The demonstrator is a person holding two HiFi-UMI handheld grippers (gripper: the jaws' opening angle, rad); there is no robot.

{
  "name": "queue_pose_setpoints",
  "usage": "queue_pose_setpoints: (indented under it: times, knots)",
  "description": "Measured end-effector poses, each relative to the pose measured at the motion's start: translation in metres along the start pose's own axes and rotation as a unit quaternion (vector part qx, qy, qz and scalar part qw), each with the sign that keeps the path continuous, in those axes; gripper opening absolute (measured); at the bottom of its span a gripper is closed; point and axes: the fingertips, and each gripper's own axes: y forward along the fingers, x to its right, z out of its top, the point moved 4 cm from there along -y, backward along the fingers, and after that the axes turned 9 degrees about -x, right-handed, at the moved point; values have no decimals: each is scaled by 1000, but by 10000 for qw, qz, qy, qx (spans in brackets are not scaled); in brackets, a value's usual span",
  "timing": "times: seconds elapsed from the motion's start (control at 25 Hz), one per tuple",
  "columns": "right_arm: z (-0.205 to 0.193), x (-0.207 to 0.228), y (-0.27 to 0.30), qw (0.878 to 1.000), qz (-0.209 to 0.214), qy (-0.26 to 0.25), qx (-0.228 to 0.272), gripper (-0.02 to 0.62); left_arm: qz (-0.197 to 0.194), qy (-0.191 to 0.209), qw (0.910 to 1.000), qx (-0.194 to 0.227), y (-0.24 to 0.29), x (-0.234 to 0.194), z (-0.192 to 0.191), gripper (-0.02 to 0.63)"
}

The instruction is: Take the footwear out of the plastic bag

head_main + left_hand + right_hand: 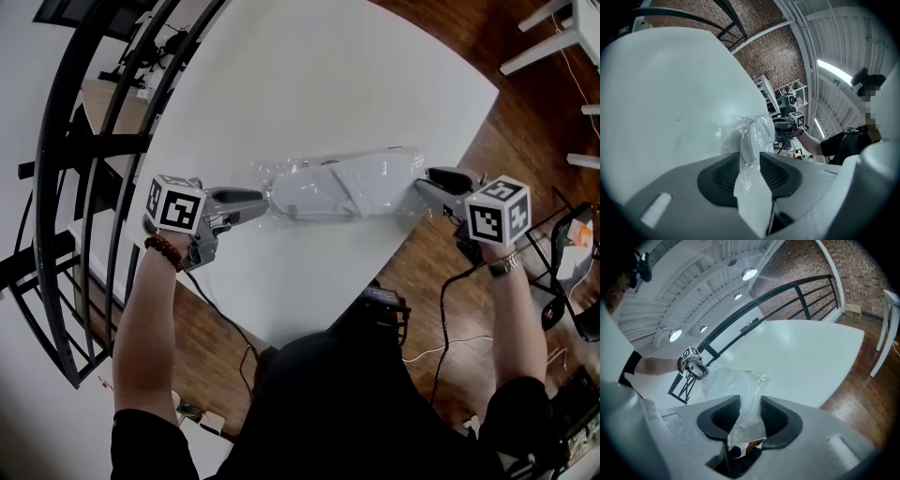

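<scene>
White footwear (319, 194) sits inside the plastic bag (394, 161) over our table (309, 84), lying nine to three o'clock. Our left gripper (261, 200) clamps bag and footwear at nine; our right gripper (424, 184) pinches the bag's three o'clock end.

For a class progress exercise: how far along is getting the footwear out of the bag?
Done: nothing; the white footwear lies inside the plastic bag on the table. In hand: left tool and right tool each grip one bag end. Left: open it and draw the footwear out.
</scene>
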Motion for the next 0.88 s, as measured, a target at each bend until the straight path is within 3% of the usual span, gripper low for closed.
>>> queue_pose_setpoints:
  times: [0.28, 0.4, 0.52, 0.68, 0.76, 0.88]
  knots:
    - [-1, 1, 0, 10000, -10, -10, -8, 127, -69, -59, 9995, 313, -13, -2, -9, 139]
    - [-1, 0, 0, 10000, -14, -19, -12, 127, 344, 95, 9988, 324, -14, -12, -6, 109]
    - [-1, 0, 0, 10000, -19, -26, -21, 127, 1032, 606, 9928, 49, -12, -20, -5, 83]
    - [-1, 1, 0, 10000, -19, -15, -21, 127, 1784, 1616, 9699, -362, -3, -16, -4, 80]
    - [-1, 1, 0, 10000, -14, -13, -17, 127, 1931, 2069, 9582, -414, 3, -13, -4, 95]
    - [0, 1, 0, 10000, -4, -19, -12, 127, 1866, 2329, 9538, -352, 8, -5, -1, 148]
